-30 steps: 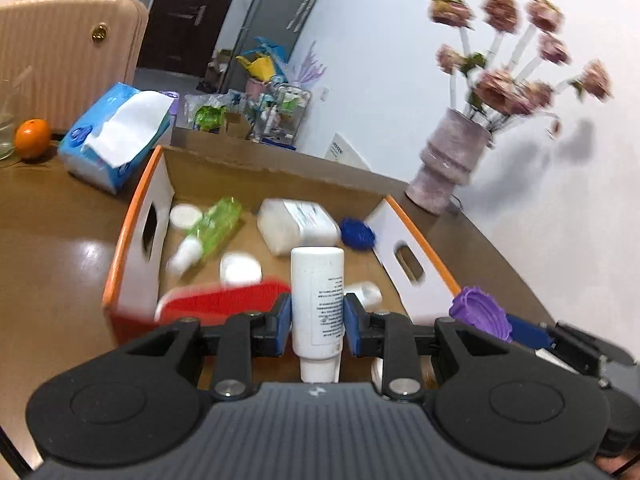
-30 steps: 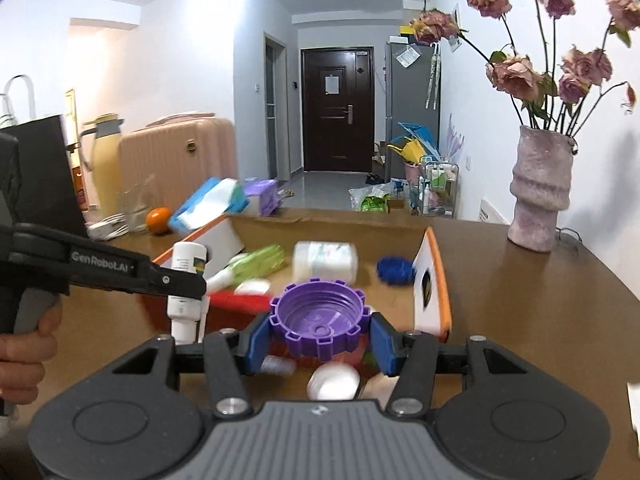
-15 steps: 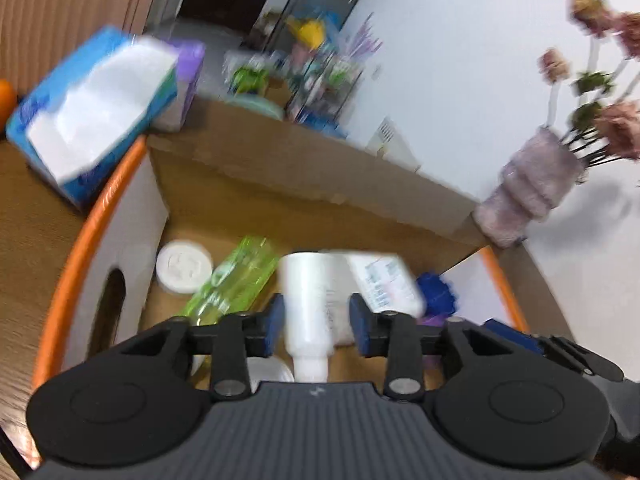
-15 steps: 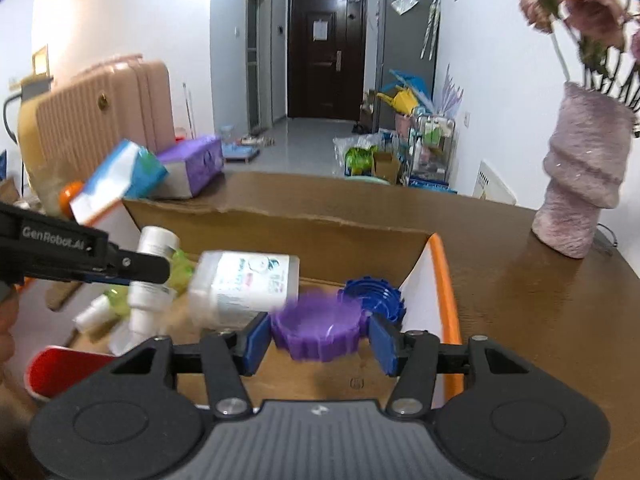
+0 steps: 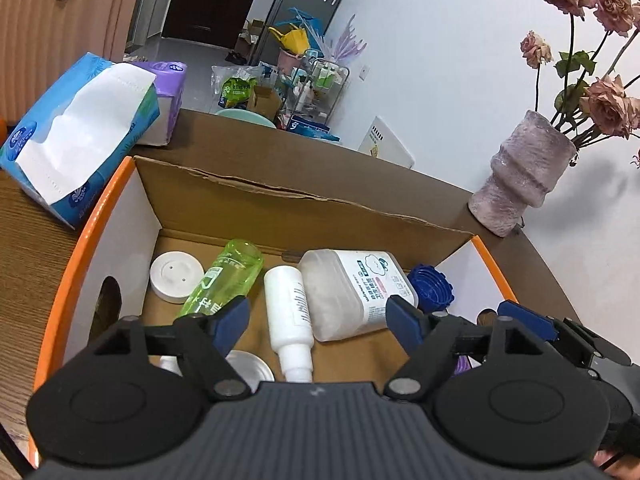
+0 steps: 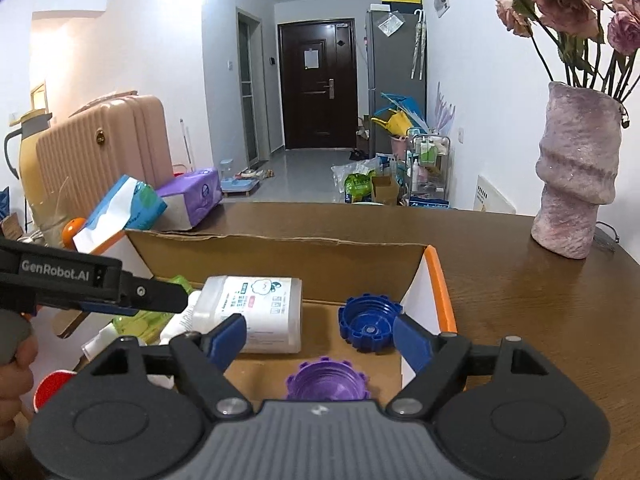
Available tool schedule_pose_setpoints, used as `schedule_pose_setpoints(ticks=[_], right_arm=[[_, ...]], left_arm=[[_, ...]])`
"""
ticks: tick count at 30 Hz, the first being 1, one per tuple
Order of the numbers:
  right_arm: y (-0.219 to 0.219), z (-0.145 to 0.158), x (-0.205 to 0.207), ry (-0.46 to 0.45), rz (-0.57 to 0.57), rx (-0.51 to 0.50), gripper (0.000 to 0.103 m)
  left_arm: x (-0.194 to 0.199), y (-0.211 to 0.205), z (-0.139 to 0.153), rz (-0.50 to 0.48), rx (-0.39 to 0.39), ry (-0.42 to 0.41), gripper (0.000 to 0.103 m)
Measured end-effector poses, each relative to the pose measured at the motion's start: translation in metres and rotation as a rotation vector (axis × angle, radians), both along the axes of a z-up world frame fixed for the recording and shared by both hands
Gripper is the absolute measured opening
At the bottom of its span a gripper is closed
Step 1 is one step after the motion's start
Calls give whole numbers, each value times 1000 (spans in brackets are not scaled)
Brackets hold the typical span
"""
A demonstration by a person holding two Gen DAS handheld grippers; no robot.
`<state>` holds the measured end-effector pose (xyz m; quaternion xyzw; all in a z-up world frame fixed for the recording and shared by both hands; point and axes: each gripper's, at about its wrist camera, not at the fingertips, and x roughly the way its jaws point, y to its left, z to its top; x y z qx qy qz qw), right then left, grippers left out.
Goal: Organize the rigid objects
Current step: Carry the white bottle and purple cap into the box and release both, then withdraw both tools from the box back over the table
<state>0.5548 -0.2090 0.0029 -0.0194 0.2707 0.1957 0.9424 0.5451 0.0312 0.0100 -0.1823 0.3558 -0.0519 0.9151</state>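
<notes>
An orange-rimmed cardboard box (image 5: 120, 184) (image 6: 440, 280) holds the items. My left gripper (image 5: 318, 316) hangs over it with its jaws opening; the small white bottle (image 5: 290, 312) lies loose on the box floor between them, untouched. Beside it lie a green bottle (image 5: 224, 280), a frosted white container (image 5: 352, 288) (image 6: 256, 304), a white round lid (image 5: 176, 276) and a blue cap (image 5: 430, 286) (image 6: 368, 326). My right gripper (image 6: 320, 334) is also opening; the purple cap (image 6: 326, 380) rests on the box floor below it, free of the pads.
A blue tissue pack (image 5: 76, 136) and a purple tissue pack (image 5: 168, 92) sit left of the box. A pink vase (image 5: 524, 184) (image 6: 576, 176) with dried roses stands on the brown table (image 6: 540, 320) at right. A red object (image 6: 50, 388) shows by a hand (image 6: 12, 392).
Both grippers moved forward over the box and opened. The white bottle left the left jaws and now lies in the box. The purple cap dropped from the right jaws onto the box floor.
</notes>
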Motion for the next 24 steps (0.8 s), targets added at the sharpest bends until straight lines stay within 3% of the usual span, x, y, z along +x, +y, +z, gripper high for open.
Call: schedule_pose_setpoints(ticks=[9, 13, 17, 24], right_arm=[[-2, 1, -4, -11, -34, 17, 80], [-4, 10, -19, -8, -29, 21, 80], [-11, 29, -54, -61, -14, 9, 80], [-31, 49, -119, -87, -13, 24, 81]], left_arm=[[-2, -5, 3, 1, 46, -10, 80], [-13, -14, 11, 29, 129, -55, 81], [-58, -34, 31, 43, 271, -168, 83], [-164, -58, 60, 47, 364, -280, 89]])
